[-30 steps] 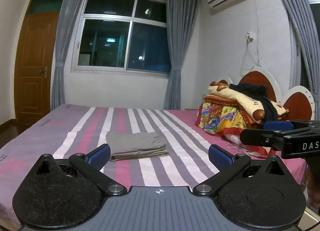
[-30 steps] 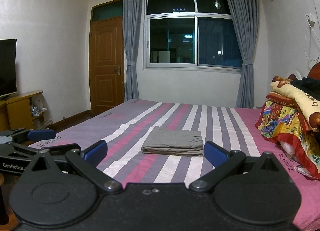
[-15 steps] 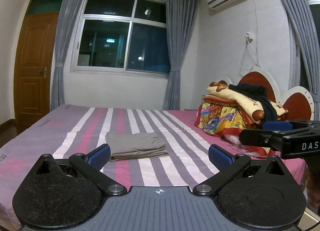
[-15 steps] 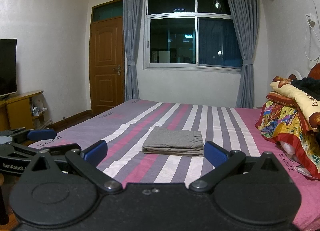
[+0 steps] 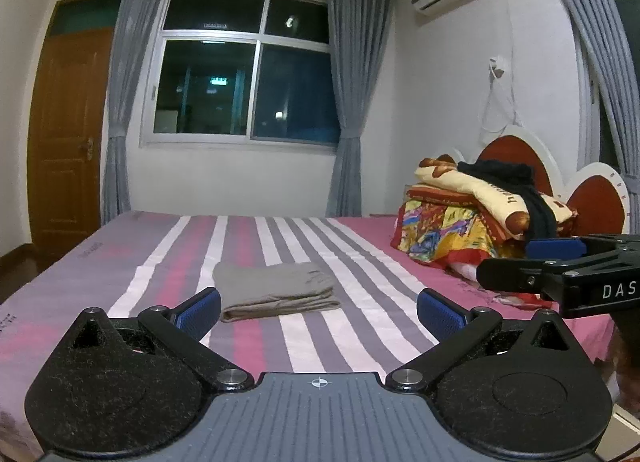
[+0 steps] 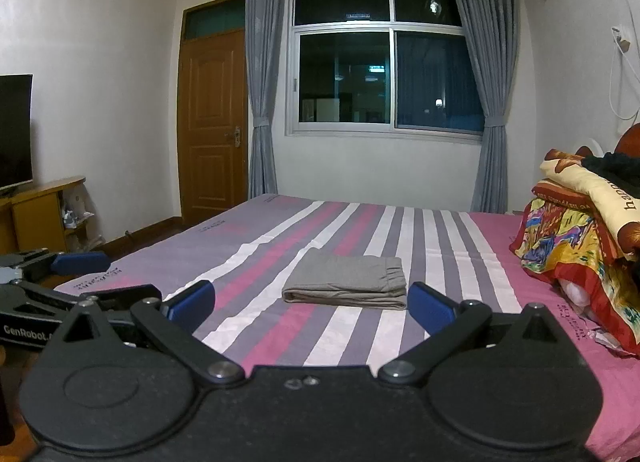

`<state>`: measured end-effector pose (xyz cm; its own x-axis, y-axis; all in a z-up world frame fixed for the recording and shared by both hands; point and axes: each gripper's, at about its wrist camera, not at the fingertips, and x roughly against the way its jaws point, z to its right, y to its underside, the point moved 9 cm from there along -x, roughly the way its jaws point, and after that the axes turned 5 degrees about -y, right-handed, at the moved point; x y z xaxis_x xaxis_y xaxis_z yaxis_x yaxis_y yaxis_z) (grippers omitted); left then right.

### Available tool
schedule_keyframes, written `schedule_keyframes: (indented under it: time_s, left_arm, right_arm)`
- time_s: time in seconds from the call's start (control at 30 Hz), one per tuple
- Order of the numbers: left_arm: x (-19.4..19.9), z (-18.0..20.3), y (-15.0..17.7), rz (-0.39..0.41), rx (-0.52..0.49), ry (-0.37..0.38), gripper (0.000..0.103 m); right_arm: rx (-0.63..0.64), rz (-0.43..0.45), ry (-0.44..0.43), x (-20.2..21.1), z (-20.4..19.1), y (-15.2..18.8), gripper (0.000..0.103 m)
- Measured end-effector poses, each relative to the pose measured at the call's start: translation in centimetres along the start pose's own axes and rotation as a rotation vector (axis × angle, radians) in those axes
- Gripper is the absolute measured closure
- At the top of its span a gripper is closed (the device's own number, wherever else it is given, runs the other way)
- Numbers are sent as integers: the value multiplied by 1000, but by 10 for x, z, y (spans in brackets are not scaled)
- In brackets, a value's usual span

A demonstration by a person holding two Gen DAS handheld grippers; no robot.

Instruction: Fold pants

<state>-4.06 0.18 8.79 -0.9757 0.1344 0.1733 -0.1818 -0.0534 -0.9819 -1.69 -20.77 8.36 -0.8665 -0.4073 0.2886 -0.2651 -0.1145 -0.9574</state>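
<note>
Grey pants (image 5: pixel 276 289) lie folded into a flat rectangle in the middle of the striped bed (image 5: pixel 360 262); the right wrist view shows the same pants (image 6: pixel 346 282). My left gripper (image 5: pixel 318 312) hovers open near the bed's front edge, short of the pants, nothing between its blue pads. My right gripper (image 6: pixel 310 304) is also open and empty, held back from the pants. Each gripper appears from the side in the other's view: the right gripper (image 5: pixel 560 262) at the right, the left gripper (image 6: pixel 56 274) at the left.
A pile of colourful quilts (image 5: pixel 472 214) with a black garment (image 5: pixel 516 186) on top sits at the headboard end. A wooden door (image 6: pixel 212 126), a curtained window (image 6: pixel 384 58), a TV (image 6: pixel 14 130) on a low cabinet stand around the bed.
</note>
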Motion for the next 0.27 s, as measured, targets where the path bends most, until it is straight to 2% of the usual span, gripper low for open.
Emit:
schedule_keyframes:
  time_s: [0.13, 0.27]
  left_arm:
    - [1, 3, 1, 1, -24, 6, 0]
    - [6, 2, -3, 41, -2, -3, 0]
  right_arm:
    - [-3, -5, 2, -2, 2, -1, 0]
    - [-3, -10, 2, -3, 1, -1, 0]
